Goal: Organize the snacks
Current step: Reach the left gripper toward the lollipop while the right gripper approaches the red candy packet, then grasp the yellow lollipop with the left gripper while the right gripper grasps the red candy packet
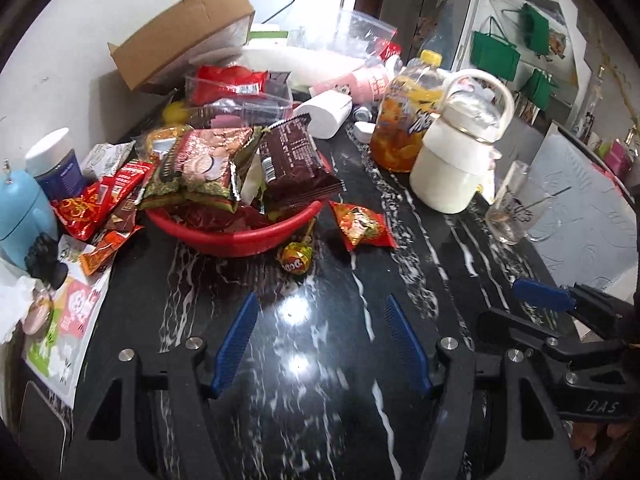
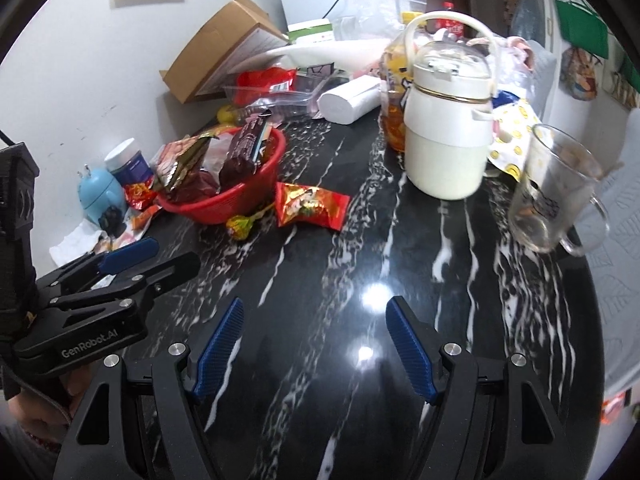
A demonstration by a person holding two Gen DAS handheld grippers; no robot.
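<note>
A red basket piled with snack packets, among them a brown packet, stands on the black marble table. A red-orange snack packet and a yellow lollipop lie on the table just in front of the basket. More red packets lie left of the basket. My left gripper is open and empty, short of the lollipop. My right gripper is open and empty, nearer than the snack packet. The right gripper also shows at the left wrist view's right edge.
A white kettle, an orange drink bottle, a glass mug, a tissue roll, a cardboard box, a blue figure and a jar crowd the table's back and sides.
</note>
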